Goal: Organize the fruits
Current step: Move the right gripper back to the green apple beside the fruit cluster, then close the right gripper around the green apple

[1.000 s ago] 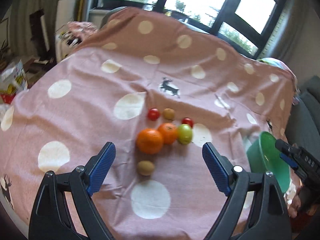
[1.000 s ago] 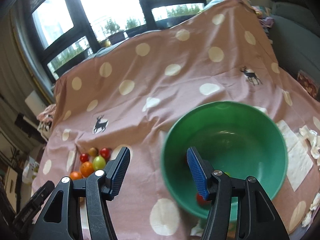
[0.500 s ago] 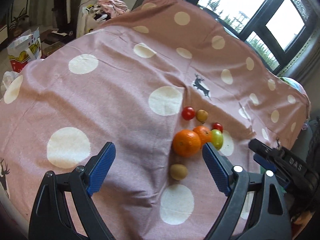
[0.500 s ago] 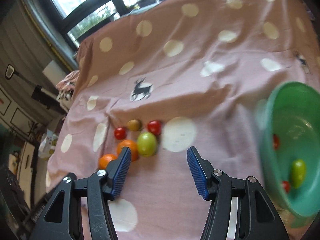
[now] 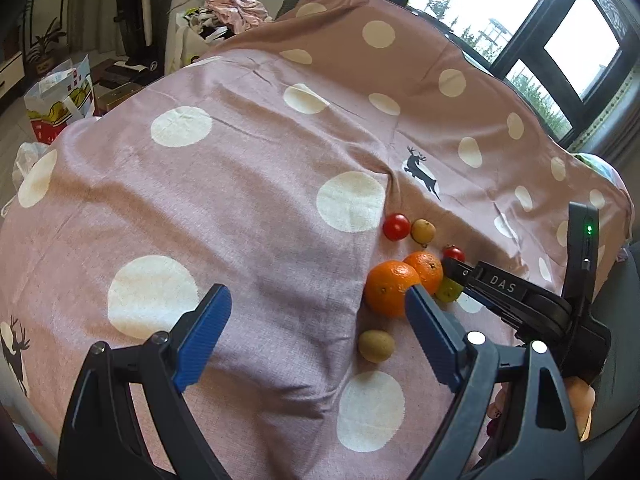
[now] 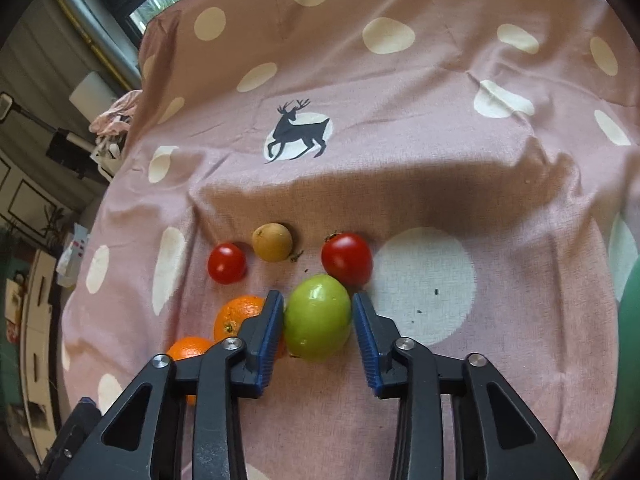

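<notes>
Pink dotted cloth covers the counter [image 5: 248,184] in the left view, where seven fruits remain unsorted beside the wide-open, empty left claw [image 5: 318,334], while the right view shows the right claw [image 6: 318,322] just closing around the green fruit [image 6: 318,322], its pads seemingly touching, bowl [image 6: 630,320] rim at the edge.
</notes>
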`<state>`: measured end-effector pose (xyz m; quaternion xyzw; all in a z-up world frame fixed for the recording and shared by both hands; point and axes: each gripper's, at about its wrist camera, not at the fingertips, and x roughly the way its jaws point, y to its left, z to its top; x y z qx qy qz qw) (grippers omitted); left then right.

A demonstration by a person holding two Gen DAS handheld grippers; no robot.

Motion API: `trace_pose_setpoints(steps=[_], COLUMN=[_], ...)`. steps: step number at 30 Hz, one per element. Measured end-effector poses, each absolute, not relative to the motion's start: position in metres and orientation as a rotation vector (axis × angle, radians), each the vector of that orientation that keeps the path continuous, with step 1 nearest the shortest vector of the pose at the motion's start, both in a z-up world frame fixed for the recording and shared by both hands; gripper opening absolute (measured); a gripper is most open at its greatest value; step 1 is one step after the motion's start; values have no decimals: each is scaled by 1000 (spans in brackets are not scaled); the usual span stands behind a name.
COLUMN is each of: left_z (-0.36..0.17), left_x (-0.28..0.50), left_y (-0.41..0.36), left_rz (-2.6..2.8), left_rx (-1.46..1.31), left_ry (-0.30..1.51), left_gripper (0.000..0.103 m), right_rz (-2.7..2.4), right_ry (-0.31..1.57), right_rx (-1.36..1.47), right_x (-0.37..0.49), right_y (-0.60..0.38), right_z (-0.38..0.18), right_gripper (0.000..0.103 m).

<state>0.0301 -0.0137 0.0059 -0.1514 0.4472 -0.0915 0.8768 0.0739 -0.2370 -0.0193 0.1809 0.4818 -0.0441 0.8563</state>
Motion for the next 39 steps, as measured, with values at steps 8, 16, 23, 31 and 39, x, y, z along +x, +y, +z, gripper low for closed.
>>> trace_pose_setpoints(steps=[8,16,23,31,39], left_z=[7,7,5,5,-7], left_x=[27,23,17,11,10], left_y=[-23,-40,-61,-75,-95], left_rz=[-227,-246,-288,-300,-435], left_rx=[-292,-247,-200,-165,-154], left_ry=[927,923,931,906,977], left_gripper=[88,87,87,87,64], right_rz=[-98,-69,-84,-39,-22], right_ry=[989,1027,1103,1087,972], right_rx=[358,367,337,364,453], right_x=[45,-24,-24,-33,-42], right_y=[-241,-254,-260,-264,-279], right_z=[1,1,-16,-16,3], right_gripper=[36,36,36,36,38])
